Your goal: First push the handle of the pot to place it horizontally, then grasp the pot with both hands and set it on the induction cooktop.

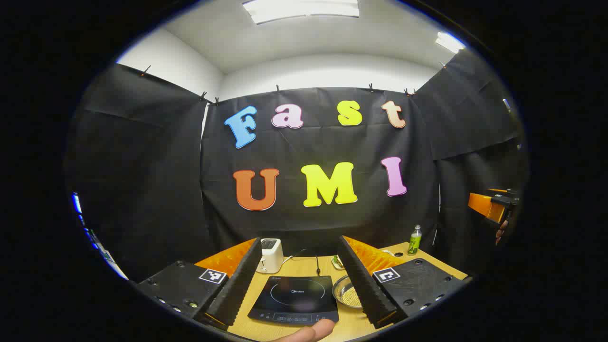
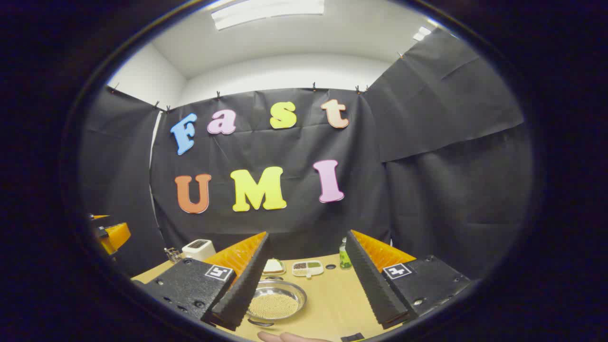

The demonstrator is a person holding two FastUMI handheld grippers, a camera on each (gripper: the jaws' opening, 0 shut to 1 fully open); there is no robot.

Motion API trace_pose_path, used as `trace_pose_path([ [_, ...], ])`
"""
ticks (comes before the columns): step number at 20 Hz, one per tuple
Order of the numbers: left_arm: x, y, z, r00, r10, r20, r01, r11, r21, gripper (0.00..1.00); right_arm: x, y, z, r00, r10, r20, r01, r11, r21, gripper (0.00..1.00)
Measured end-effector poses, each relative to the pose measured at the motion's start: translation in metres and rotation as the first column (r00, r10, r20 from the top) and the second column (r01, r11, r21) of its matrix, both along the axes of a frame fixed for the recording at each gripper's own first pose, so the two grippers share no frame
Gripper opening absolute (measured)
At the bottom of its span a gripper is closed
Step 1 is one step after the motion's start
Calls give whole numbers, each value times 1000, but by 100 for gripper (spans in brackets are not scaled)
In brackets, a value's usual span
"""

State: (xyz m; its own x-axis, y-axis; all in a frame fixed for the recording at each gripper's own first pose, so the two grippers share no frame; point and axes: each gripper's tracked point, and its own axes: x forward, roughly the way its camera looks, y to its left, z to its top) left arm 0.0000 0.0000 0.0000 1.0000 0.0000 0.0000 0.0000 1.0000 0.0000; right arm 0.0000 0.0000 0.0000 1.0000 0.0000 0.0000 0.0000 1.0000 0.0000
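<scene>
The shallow round steel pot (image 2: 274, 301), its floor covered in pale grains, lies low in the right gripper view just inside that gripper's left finger, so the right gripper (image 2: 308, 304), jaws wide and empty, looks nearer. Its small handle shows at the near rim. In the left gripper view the left gripper (image 1: 299, 304), also wide, frames the black glass induction cooktop (image 1: 294, 299), with the pot just right of it. Bare wooden table (image 2: 332, 299) lies beside the pot.
</scene>
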Motion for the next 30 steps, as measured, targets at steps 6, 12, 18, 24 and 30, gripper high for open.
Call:
trace_pose_path([
  [6, 0, 4, -7, 1000, -8, -12, 7, 1000, -26, 96, 9, -5, -19, 999, -2, -49, 3, 1000, 6, 100],
  [12, -7, 9, -5, 1000, -14, 6, 14, 1000, -26, 96, 12, 7, -22, 999, 23, -41, -24, 1000, -13, 100],
  [18, -10, 17, -12, 1000, -9, -6, 9, 999, -45, 96, 17, 29, -36, 995, 77, -69, -77, 997, 3, 94],
  [24, -18, 22, -9, 1000, -20, 2, 20, 999, -45, 96, 31, 55, -60, 987, 128, -95, -126, 992, 17, 99],
  [30, -25, 24, -13, 999, -45, 14, 46, 998, -45, 96, 42, 91, -104, 962, 211, -171, -206, 977, 48, 70],
])
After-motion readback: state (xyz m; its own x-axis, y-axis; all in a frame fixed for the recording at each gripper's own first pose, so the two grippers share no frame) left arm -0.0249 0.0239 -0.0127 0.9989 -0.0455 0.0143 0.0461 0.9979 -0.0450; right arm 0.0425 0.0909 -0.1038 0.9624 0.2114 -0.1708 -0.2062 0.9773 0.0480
